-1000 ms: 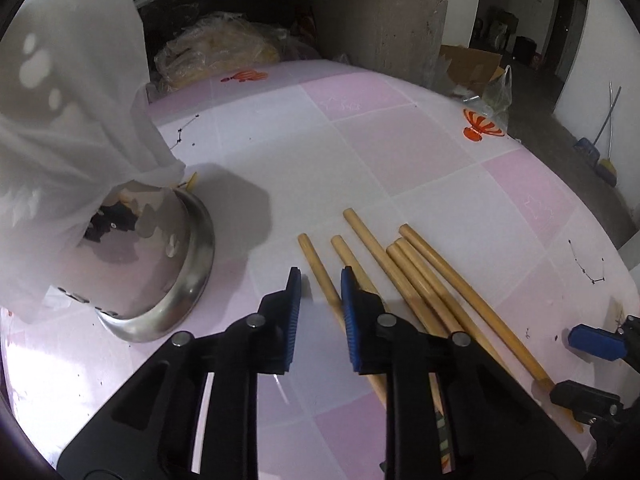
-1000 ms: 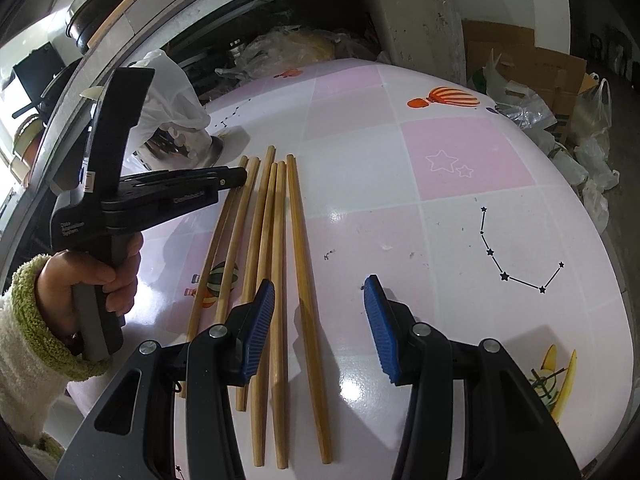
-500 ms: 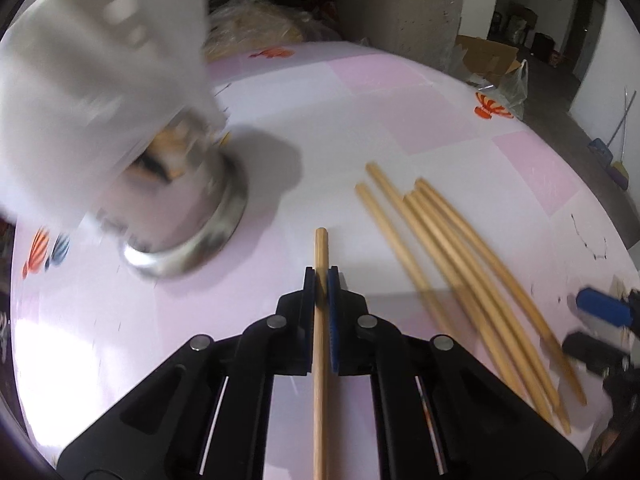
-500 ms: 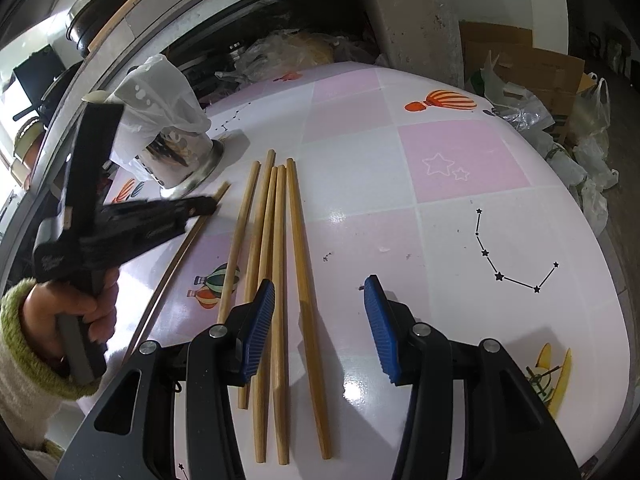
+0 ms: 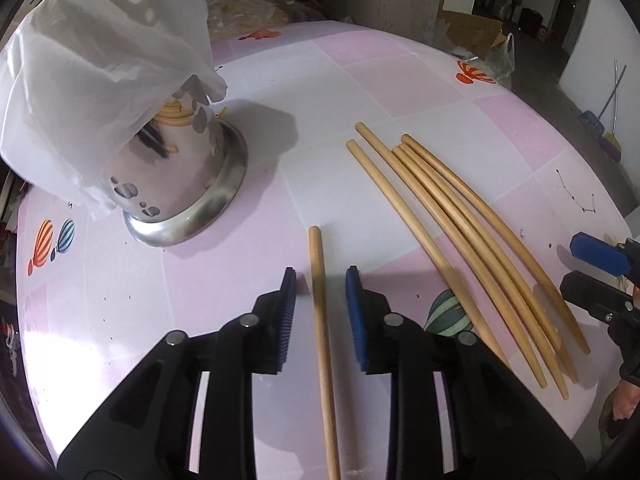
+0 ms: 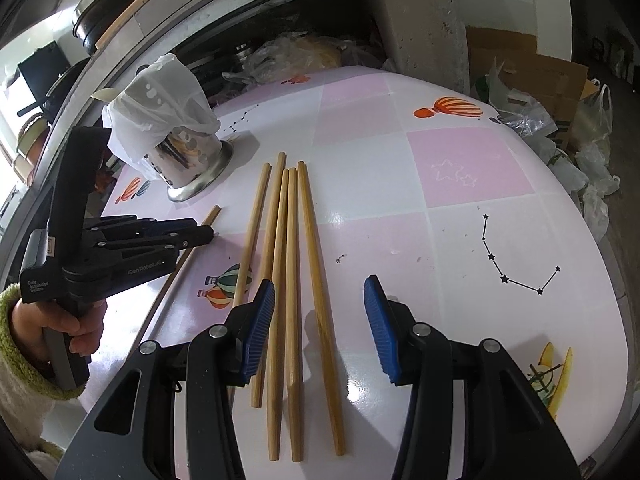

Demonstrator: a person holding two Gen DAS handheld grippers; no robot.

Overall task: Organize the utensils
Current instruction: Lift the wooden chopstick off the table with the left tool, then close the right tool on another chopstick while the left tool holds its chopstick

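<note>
Several long wooden chopsticks [image 5: 460, 236] lie side by side on the pink and white table; they also show in the right wrist view [image 6: 294, 280]. One single chopstick [image 5: 322, 320] lies apart, between the open jaws of my left gripper [image 5: 320, 304], not clamped. A steel utensil holder [image 5: 180, 176] with a white plastic bag [image 5: 104, 60] over its top stands at the left. My right gripper [image 6: 320, 328] is open and empty above the near ends of the chopstick group. My left gripper also shows in the right wrist view [image 6: 200, 236].
The table edge [image 6: 600, 264] curves away on the right, with plastic bags and a cardboard box [image 6: 532, 72] beyond it. Clutter and pots [image 6: 108, 4] sit behind the table. My right gripper tip [image 5: 596, 256] shows at the right of the left wrist view.
My left gripper closed on one chopstick, carried it left away from the group toward the holder, and has now opened, so the chopstick lies loose between its jaws. My right gripper has stayed put.
</note>
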